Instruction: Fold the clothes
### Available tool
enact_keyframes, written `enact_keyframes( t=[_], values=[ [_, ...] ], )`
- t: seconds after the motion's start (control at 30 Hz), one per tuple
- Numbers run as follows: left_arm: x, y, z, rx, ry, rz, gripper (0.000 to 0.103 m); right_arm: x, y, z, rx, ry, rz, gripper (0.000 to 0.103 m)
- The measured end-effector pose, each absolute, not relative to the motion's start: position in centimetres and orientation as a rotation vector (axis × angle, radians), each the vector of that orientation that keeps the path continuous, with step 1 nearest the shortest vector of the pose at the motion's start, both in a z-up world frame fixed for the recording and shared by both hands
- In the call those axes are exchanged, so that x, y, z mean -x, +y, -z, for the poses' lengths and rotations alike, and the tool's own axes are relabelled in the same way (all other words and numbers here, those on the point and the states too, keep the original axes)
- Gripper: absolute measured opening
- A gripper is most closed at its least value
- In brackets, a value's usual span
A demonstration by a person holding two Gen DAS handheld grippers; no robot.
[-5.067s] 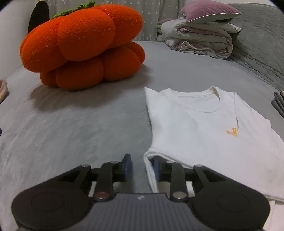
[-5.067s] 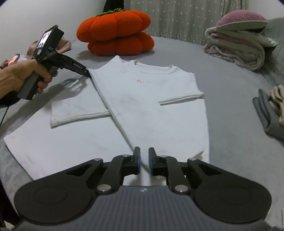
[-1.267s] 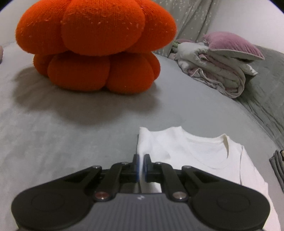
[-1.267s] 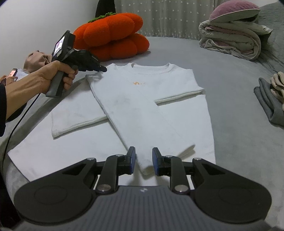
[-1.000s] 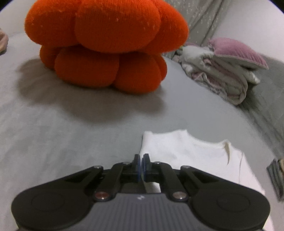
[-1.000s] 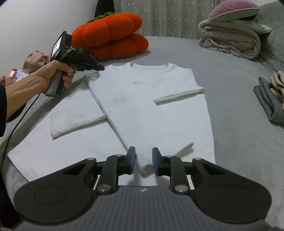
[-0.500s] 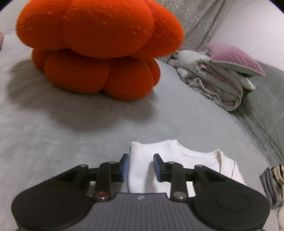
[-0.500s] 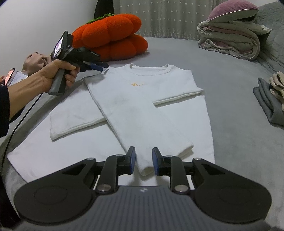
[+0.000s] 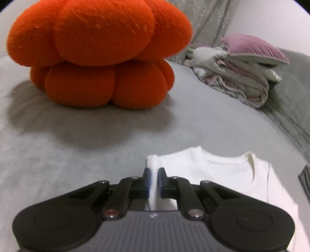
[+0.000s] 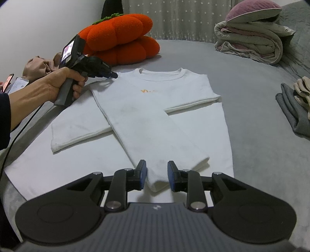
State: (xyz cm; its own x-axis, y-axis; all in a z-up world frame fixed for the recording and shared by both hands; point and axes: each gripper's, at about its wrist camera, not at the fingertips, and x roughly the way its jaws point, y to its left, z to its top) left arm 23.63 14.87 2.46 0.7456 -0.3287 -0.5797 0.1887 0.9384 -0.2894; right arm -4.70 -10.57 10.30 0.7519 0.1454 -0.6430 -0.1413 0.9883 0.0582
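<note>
White shirt (image 10: 155, 108) lay flat on grey bed (image 10: 251, 100), one sleeve folded diagonally across front. Left claw (image 9: 154, 181) closing, shoulder-edge fabric of shirt pinched between pads, near collar. Left hand (image 10: 58, 85) gripped its handle. Right claw (image 10: 156, 175) narrow, opening a touch, sleeve cuff lying between pads, not pressed. Orange pumpkin cushion (image 10: 120, 42) behind shirt. Folded quilt pile (image 10: 251, 38) with purple pillow (image 10: 253, 7) on top, far right. Grey folded garment (image 10: 292, 112) at right edge.

Soft indoor light — fisheye bending, slight blur.
</note>
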Motion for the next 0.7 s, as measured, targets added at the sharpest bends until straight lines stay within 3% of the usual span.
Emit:
enact_keyframes(
  t=[0.1,0.4,0.6,0.7],
  values=[
    [-23.0,15.5,-3.9,0.232,0.662,0.259,0.016,4.7,-10.7,-10.4,-0.008,0.698,-0.154,0.030],
    [-18.3,14.4,-3.7,0.135,0.753,0.310,0.021,5.2,-10.6,-11.0,-0.004,0.675,-0.165,0.030],
    [-16.8,15.4,-3.2,0.108,0.759,0.288,0.008,5.5,-10.5,-11.2,0.002,0.669,-0.171,0.030],
    [-16.1,15.2,-3.3,0.081,0.750,0.289,0.007,5.5,-10.4,-11.2,0.005,0.669,-0.169,0.030]
  ],
)
